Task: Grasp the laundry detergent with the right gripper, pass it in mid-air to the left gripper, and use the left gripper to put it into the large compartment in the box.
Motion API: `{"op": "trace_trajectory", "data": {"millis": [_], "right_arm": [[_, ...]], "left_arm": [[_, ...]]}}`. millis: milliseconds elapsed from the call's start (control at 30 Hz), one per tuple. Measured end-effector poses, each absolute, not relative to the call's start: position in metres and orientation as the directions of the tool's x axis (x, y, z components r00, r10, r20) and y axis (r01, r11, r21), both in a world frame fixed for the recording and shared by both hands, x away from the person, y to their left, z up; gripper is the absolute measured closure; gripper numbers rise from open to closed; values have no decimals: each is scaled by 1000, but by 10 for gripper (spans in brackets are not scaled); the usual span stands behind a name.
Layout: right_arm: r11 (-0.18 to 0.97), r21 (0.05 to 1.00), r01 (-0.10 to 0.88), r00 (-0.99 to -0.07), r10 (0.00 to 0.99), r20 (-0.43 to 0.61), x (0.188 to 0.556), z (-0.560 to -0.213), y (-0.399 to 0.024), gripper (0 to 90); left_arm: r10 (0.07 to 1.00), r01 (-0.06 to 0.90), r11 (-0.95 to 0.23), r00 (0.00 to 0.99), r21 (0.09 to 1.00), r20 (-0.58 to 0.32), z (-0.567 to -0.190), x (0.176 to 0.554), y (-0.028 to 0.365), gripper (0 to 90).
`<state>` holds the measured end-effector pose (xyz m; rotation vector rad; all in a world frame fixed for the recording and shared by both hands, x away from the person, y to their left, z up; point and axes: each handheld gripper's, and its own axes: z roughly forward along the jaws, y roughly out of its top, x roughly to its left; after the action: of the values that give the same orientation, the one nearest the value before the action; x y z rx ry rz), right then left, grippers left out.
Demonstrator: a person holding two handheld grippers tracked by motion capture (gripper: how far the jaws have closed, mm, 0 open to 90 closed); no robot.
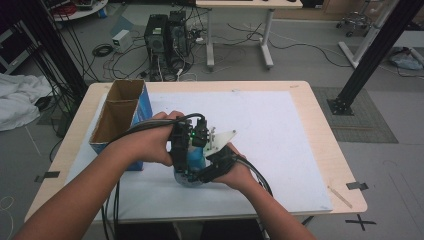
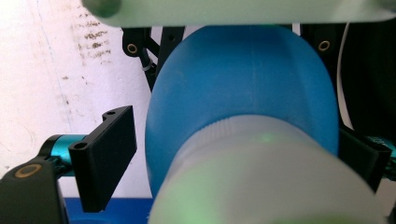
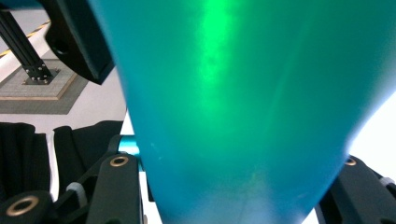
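Pretty standard lab room here. Grey floor [image 1: 300, 65] all around, with black cables [image 1: 107, 50] snaking everywhere (nobody's tidied in a while, clearly). The work surface is a light wood table [image 1: 325, 145] with a big white sheet [image 1: 280, 135] over most of it. Behind it sit two black computer towers [image 1: 166, 34] on the floor, next to a white-legged desk [image 1: 237, 35]. Black metal frame posts [image 1: 372, 52] stand at right on a grey mat [image 1: 362, 117], more at left. A white cloth heap [image 1: 17, 100] lies far left. Lighting is even and soft.
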<state>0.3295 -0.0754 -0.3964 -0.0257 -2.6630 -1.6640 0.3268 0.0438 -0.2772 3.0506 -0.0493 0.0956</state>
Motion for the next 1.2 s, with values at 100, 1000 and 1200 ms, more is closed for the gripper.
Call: {"op": "trace_trajectory", "data": {"millis": [100, 1000, 1200], "right_arm": [[438, 899, 15, -1000, 13, 10, 329, -396, -76, 463], [435, 900, 16, -1000, 16, 11, 329, -397, -74, 466], [436, 900, 16, -1000, 17, 9, 329, -397, -74, 467]], "left_arm": [[-33, -39, -995, 997, 88, 63, -277, 327, 43, 153], [-34, -37, -996, 999, 83, 37, -276, 327, 44, 312], [-38, -41, -996, 999, 77, 37, -276, 327, 44, 366]]}}
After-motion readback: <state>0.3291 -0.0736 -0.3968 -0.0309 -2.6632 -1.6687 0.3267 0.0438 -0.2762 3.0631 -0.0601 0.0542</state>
